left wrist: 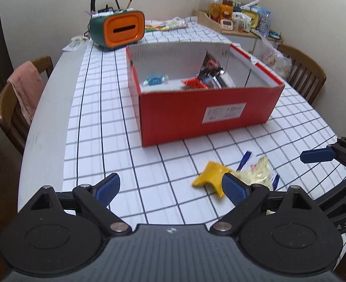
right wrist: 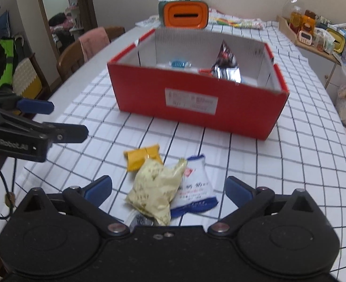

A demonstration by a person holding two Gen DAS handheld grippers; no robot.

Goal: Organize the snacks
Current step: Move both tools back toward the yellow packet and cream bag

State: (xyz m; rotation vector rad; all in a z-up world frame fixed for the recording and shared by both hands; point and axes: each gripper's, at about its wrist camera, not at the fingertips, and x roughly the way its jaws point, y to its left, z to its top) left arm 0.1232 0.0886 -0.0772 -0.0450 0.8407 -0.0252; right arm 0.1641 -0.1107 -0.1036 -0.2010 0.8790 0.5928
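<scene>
- The left claw stands wide open with nothing between its fingers, over the checked tablecloth.
- The right claw is also spread wide and holds nothing; the pale yellow packet lies on the cloth between its fingers, not gripped.
- The right view shows three loose snacks clearly: the pale yellow packet lies partly over a white and blue packet, and a yellow packet sits just beyond, touching the pale one.
- The left view shows the same pile off to the right of its claw, with the yellow packet partly behind its right finger and the pale yellow packet blurred; the white and blue one is mostly hidden there.
- The red box stands ahead of both claws, well apart from the pile.
- From the left view, a blue sweet, a red packet and a dark foil packet show inside.
- The right view shows the red box lower, so most of its floor is hidden.
- An orange and green box sits beyond it.
</scene>
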